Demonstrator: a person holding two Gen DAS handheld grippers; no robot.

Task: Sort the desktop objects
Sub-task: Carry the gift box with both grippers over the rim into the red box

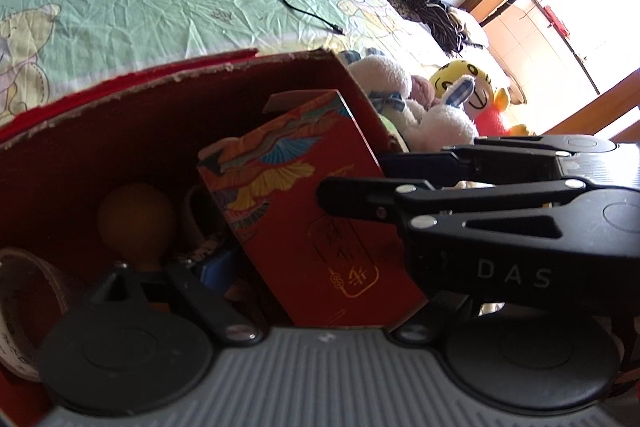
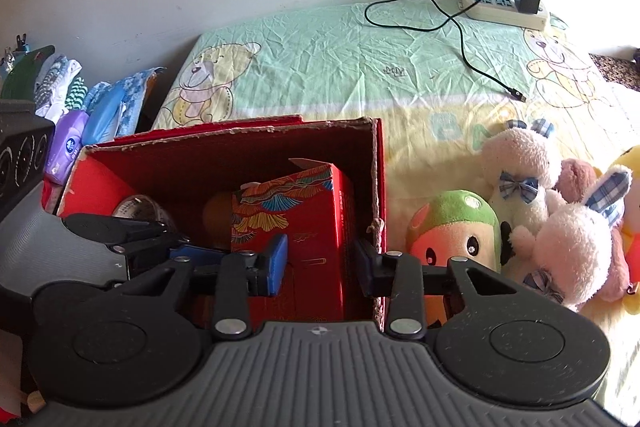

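The left gripper (image 2: pixel 176 247) reaches into the red open cardboard box (image 2: pixel 224 143) on the bed (image 2: pixel 360 67); I cannot tell its finger spacing. The right gripper (image 2: pixel 320 261) has fingers wide around the red patterned carton (image 2: pixel 296 219) standing inside, beside plush toys (image 2: pixel 540 211).

Looked like a home bedroom. Held a bed (image 2: pixel 340 67) under a bear-print sheet, plush toys (image 2: pixel 540 219) and folded clothes (image 2: pixel 64 83).

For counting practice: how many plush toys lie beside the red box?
4: green-capped toy leftmost, two bunnies right of it, yellow toy at far right; more may be hidden.
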